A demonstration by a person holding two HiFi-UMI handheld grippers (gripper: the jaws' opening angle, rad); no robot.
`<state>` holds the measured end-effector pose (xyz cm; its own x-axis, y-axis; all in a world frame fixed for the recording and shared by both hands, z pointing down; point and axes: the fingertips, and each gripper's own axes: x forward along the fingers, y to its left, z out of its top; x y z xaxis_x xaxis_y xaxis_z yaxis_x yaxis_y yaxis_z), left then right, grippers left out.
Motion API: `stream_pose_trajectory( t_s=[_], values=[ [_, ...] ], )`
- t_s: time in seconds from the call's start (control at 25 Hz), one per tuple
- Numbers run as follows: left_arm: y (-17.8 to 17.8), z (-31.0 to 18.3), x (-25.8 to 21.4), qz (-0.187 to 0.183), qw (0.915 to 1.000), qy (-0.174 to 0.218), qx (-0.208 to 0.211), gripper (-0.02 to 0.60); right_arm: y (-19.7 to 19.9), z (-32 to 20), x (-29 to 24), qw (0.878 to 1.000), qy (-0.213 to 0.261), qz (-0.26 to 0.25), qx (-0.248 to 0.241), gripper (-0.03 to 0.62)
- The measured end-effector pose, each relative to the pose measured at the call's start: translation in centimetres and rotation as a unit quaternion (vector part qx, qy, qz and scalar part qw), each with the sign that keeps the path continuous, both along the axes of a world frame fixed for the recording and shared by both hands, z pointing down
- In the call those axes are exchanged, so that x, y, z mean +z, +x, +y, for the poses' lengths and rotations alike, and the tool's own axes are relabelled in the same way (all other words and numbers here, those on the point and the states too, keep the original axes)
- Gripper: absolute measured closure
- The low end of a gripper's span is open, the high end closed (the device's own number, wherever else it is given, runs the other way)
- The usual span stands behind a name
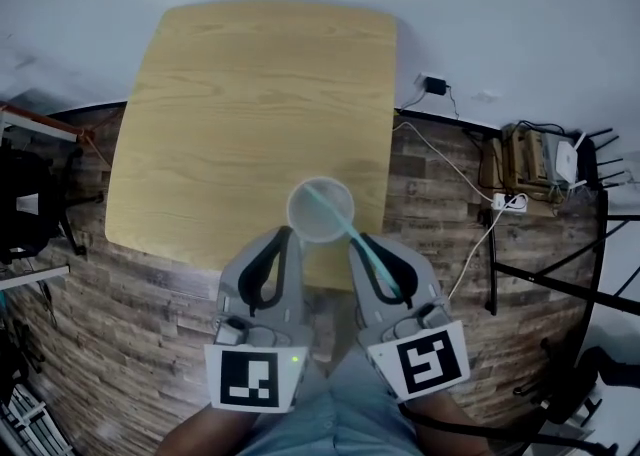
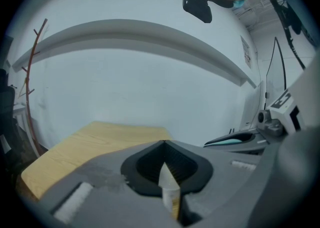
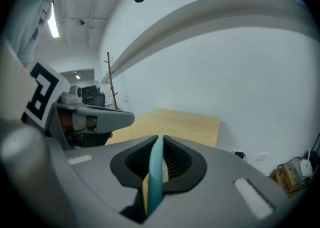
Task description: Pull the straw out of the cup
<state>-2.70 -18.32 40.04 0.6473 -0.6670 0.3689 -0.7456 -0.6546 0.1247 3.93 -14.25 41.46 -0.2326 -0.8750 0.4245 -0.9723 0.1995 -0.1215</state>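
Plainly, the straw (image 1: pixel 348 232) is judged to be light, thin and easily kinked, so it is best taken near its upper end with a modest squeeze and drawn along its own length. Its lower end is seen inside the cup (image 1: pixel 320 212), with its upper part slanting out toward the right. The cup, thin and translucent, is judged light and easily crushed. The straw is pinched between the closed jaws of the right gripper (image 1: pixel 360 242), and the cup's wall is clamped at the rim by the closed jaws of the left gripper (image 1: pixel 284 236). Both grippers are held side by side, pointed forward and slightly down, over the near edge of the table (image 1: pixel 250 94); whether the cup rests on it cannot be told.
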Motion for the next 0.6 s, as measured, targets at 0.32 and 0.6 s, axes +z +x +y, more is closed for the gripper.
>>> stream_pose_trajectory(
  t_s=[0.32, 0.6],
  values=[
    [0.2, -0.4, -4.2, 0.018, 0.9989, 0.043, -0.002, 0.561, 0.3, -0.8, -4.4, 0.999, 0.050, 0.007, 0.004, 0.554],
    [0.5, -0.6, -8.4, 0.043, 0.9949, 0.091, -0.003, 0.561, 0.5, -1.6, -9.0, 0.994, 0.109, 0.021, 0.002, 0.553]
  ],
)
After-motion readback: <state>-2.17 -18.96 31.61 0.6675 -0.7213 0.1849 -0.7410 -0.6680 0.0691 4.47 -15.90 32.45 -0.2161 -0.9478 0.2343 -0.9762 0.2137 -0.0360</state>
